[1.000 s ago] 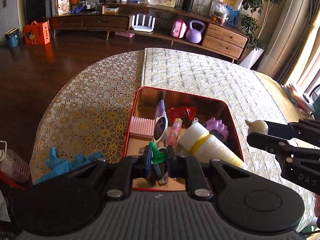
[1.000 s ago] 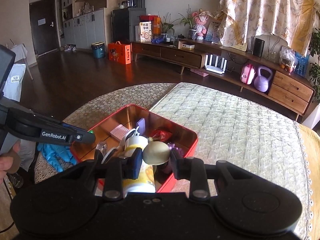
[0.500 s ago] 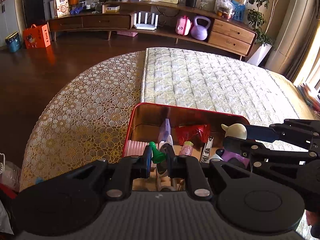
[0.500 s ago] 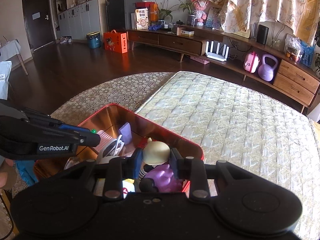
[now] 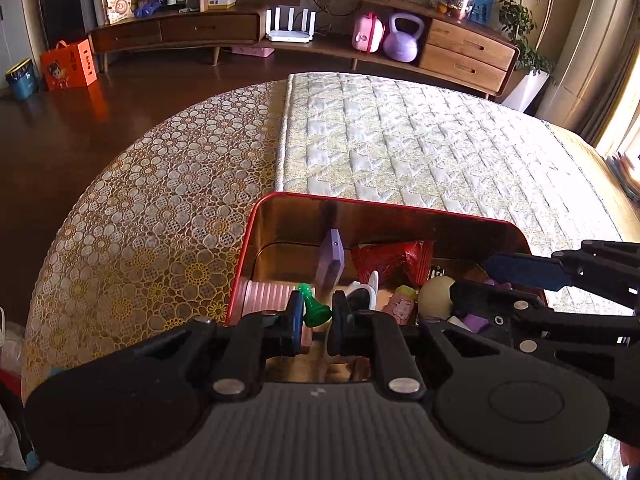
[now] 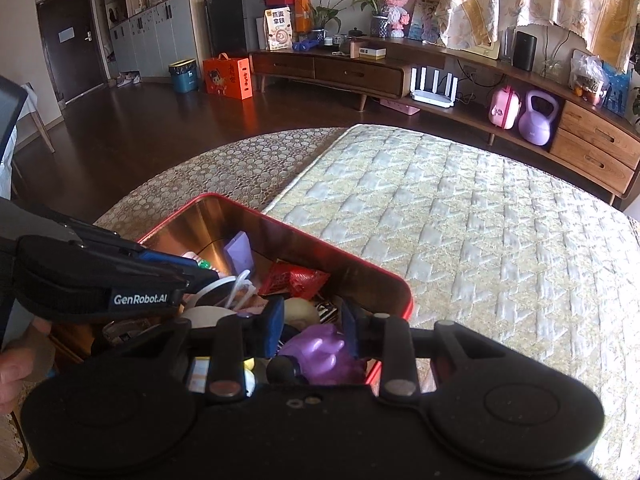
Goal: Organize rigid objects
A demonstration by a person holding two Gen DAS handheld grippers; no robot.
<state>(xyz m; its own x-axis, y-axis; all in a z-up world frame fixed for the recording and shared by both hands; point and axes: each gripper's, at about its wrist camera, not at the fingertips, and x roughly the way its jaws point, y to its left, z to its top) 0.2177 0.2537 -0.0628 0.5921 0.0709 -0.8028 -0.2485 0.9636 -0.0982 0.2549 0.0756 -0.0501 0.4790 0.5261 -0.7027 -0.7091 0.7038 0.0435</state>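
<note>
Over red tin [image 5: 400,210] on quilted table, green pawn [image 5: 314,307] was pinched in left gripper [image 5: 314,322]. Right gripper [image 6: 312,326] was seen parted, cream egg [image 6: 301,309] apparently freed among clutter. Drop-off step judged underway; pawn's release called for next.

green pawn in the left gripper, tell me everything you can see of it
The green pawn is a small glossy piece, plastic by its look, with a knobbed head, a thin neck and a flared base. It tilts, head up and to the left, base toward the camera. The left gripper is shut on its base, a blue pad on each side, holding it above the red tin, in front of a pink ribbed block.
</note>
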